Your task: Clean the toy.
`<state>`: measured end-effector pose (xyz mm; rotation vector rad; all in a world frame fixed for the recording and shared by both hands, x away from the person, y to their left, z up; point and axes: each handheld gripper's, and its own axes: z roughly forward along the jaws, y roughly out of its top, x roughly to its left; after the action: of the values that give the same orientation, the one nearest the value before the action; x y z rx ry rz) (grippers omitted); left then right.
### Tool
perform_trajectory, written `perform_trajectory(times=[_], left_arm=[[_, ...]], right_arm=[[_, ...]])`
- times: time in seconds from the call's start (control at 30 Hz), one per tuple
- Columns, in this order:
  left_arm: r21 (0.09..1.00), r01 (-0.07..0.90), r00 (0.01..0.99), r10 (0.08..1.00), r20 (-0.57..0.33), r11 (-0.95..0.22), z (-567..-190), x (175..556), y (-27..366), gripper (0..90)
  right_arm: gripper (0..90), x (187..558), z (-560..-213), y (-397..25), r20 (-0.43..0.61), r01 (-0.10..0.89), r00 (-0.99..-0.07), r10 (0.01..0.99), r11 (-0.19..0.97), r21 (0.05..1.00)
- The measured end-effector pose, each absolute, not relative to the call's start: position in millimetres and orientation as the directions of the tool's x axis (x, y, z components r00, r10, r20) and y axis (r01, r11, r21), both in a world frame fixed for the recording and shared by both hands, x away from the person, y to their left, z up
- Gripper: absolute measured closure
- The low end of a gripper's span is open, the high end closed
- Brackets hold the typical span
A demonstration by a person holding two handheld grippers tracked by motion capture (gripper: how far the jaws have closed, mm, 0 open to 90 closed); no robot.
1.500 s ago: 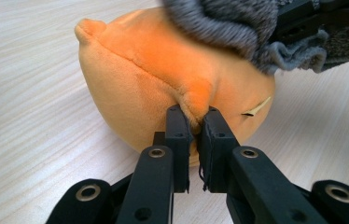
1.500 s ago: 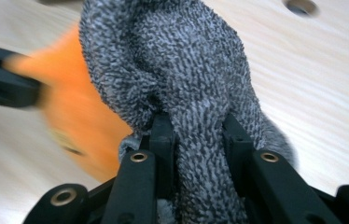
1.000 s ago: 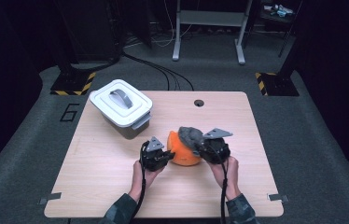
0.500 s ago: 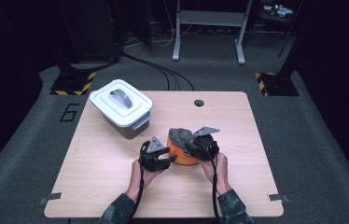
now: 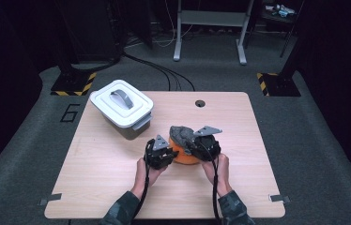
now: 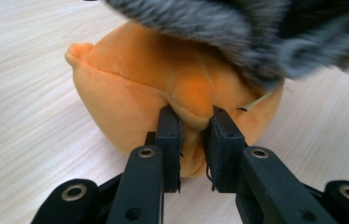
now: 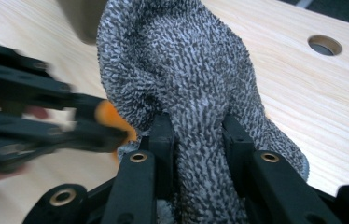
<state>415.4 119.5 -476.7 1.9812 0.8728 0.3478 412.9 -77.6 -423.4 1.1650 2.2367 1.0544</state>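
An orange plush toy [image 5: 186, 156] rests on the wooden table [image 5: 98, 178], with a grey fuzzy sock-like cover [image 5: 181, 134] draped over its top. My left gripper [image 5: 165, 153] is at the toy's left side, and in the left gripper view it [image 6: 192, 122] is shut on a fold of the orange plush [image 6: 163, 79]. My right gripper [image 5: 193, 142] is at the toy's right side; in the right gripper view it [image 7: 197, 128] is shut on the grey cover [image 7: 182, 70]. The blurred left gripper [image 7: 37, 116] crosses the left of that view.
A white lidded container [image 5: 122, 107] with a grey handle stands at the back left of the table. A round cable hole [image 5: 200, 103] lies near the far edge. Beyond the table are cables and a metal stand on dark floor.
Both grippers and the toy have shifted left and a little toward the person. The right gripper has closed in over the grey cover.
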Motion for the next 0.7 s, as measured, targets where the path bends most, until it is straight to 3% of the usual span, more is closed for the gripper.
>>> perform_trajectory(times=[0.23,0.7], left_arm=[[0.828,0.452,0.705,0.701,-0.105,-0.331,-475.0,414.8,117.3,77.7],[0.835,0.455,0.703,0.701,-0.124,-0.309,-478.9,417.2,120.8,78.9]], right_arm=[[71.2,403.1,-440.3,-68.2,-0.045,0.517,-0.563,0.825,0.394,0.760],[71.4,420.8,-472.7,-129.0,-0.002,0.604,-0.426,0.905,0.286,0.744]])
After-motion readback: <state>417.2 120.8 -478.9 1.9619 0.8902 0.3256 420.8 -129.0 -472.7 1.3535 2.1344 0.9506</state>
